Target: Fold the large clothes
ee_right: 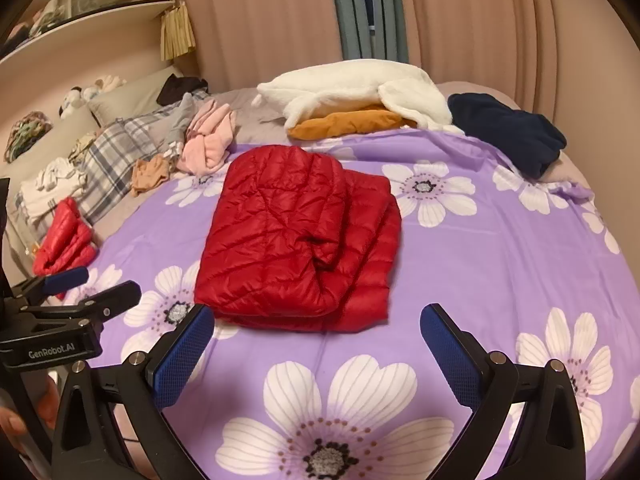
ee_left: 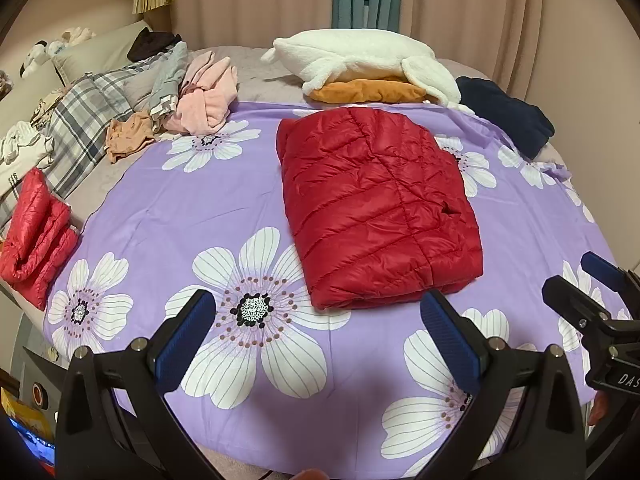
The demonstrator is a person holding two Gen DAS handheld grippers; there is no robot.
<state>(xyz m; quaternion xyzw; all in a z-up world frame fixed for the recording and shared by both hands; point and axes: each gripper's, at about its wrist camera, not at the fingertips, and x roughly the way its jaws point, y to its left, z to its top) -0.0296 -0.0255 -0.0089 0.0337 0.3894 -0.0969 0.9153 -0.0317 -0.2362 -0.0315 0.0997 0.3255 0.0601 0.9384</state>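
A red quilted down jacket (ee_left: 376,208) lies folded into a thick rectangle on the purple flowered sheet (ee_left: 160,208); it also shows in the right wrist view (ee_right: 296,240). My left gripper (ee_left: 318,304) is open and empty, held just short of the jacket's near edge. My right gripper (ee_right: 318,320) is open and empty, also close to the jacket's near edge. The right gripper shows at the right edge of the left wrist view (ee_left: 580,280), and the left gripper at the left edge of the right wrist view (ee_right: 100,284).
A second folded red jacket (ee_left: 36,236) lies at the bed's left edge. A heap of plaid, pink and tan clothes (ee_left: 160,96) sits at the back left. White and orange garments (ee_left: 360,68) and a navy one (ee_left: 508,116) lie at the back right. Curtains hang behind.
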